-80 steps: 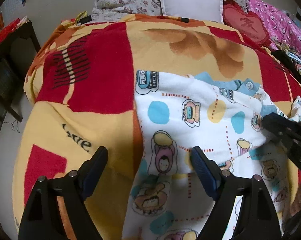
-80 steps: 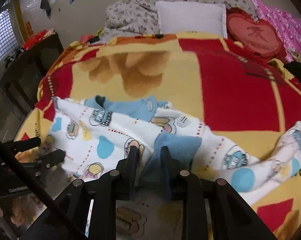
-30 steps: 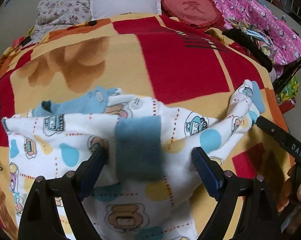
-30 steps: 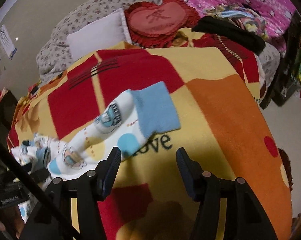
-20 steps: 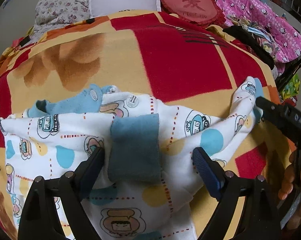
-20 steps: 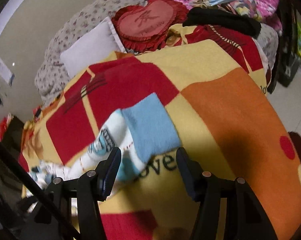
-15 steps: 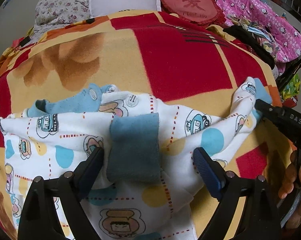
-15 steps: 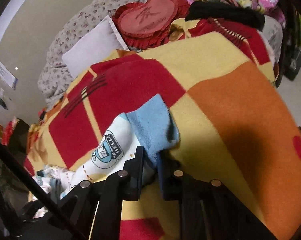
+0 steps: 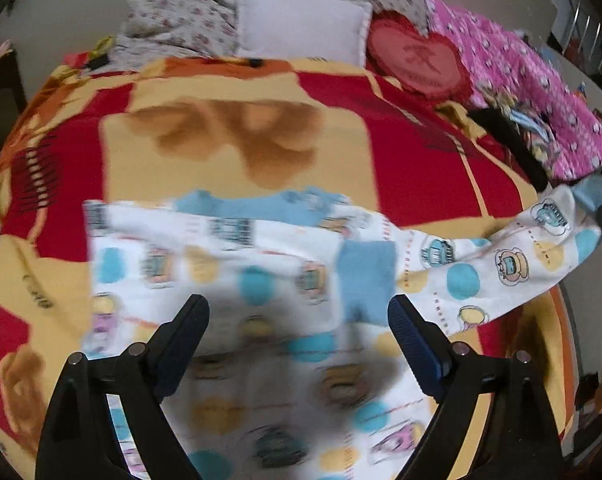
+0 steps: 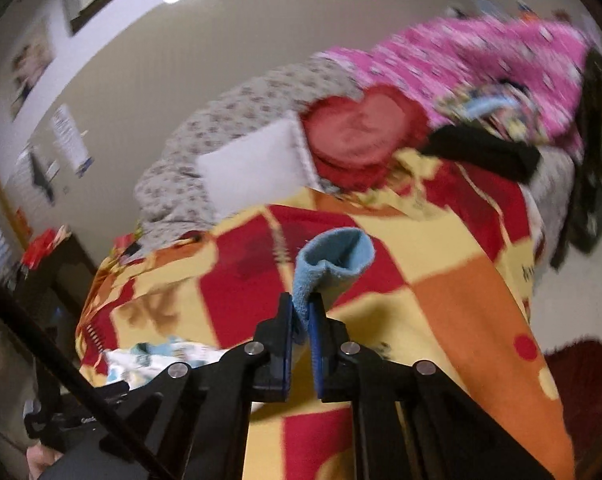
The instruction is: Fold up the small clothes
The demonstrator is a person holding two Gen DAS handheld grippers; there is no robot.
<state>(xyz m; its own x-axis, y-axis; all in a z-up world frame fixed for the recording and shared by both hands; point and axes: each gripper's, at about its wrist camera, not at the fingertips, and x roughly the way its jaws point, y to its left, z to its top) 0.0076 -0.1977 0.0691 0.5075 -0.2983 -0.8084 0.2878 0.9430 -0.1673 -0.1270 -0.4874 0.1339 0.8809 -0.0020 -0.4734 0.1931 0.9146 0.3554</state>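
The right gripper is closing, pinching the baby top's blue cuff at twelve o'clock; the left gripper hovers wide open, empty, above the top's body.

Under my view: bed spread with a red, yellow and orange patchwork blanket, a brown paw-like print on its yellow square. At the head, a white pillow leans on a grey floral quilt. Just right of the pillow, a red heart-shaped cushion. Pink printed bedding heaped along the right, a black garment below it. Posters on the wall, blurred.
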